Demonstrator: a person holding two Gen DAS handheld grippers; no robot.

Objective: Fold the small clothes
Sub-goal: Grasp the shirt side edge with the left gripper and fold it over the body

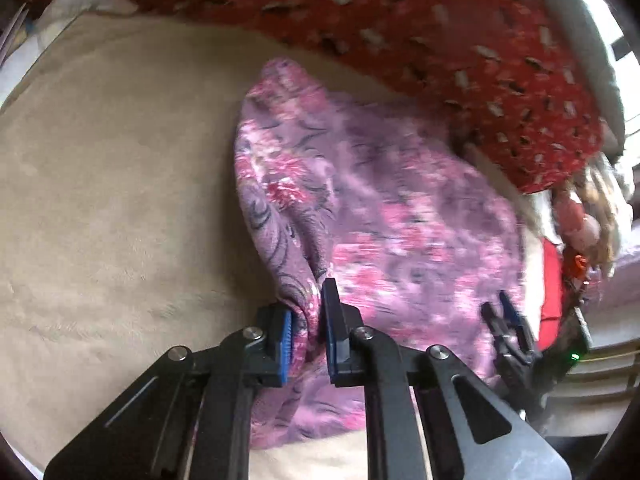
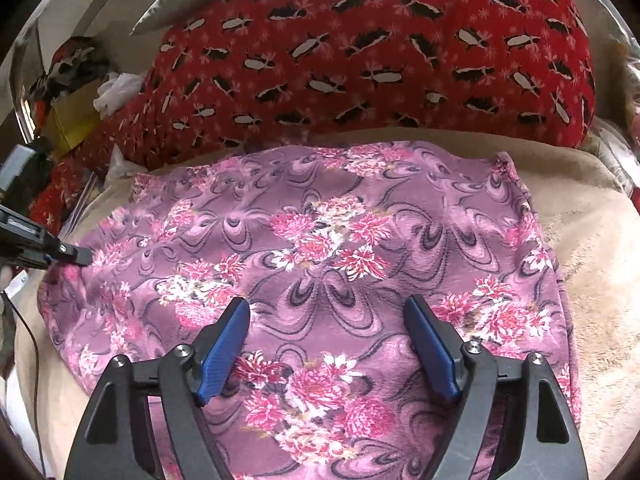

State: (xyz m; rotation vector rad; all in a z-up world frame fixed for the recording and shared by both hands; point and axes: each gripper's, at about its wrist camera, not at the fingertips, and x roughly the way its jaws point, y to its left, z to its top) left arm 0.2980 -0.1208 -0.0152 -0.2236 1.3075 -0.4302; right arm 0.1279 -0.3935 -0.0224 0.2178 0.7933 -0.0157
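A small purple garment with pink flowers (image 2: 320,240) lies spread on a beige plush blanket (image 2: 592,280). In the left wrist view my left gripper (image 1: 308,312) is shut on a bunched edge of the purple garment (image 1: 380,220), the cloth pinched between its blue pads. That left gripper (image 2: 80,257) also shows at the garment's left edge in the right wrist view. My right gripper (image 2: 326,320) hovers over the garment's near middle, open, with nothing pinched between its fingers. The right gripper (image 1: 506,320) appears at the cloth's right side in the left wrist view.
A large red cushion with black and white marks (image 2: 380,52) lies along the far side of the blanket. Beige blanket (image 1: 100,200) stretches to the left of the garment. Clutter, including a yellow box (image 2: 72,124), sits at the far left.
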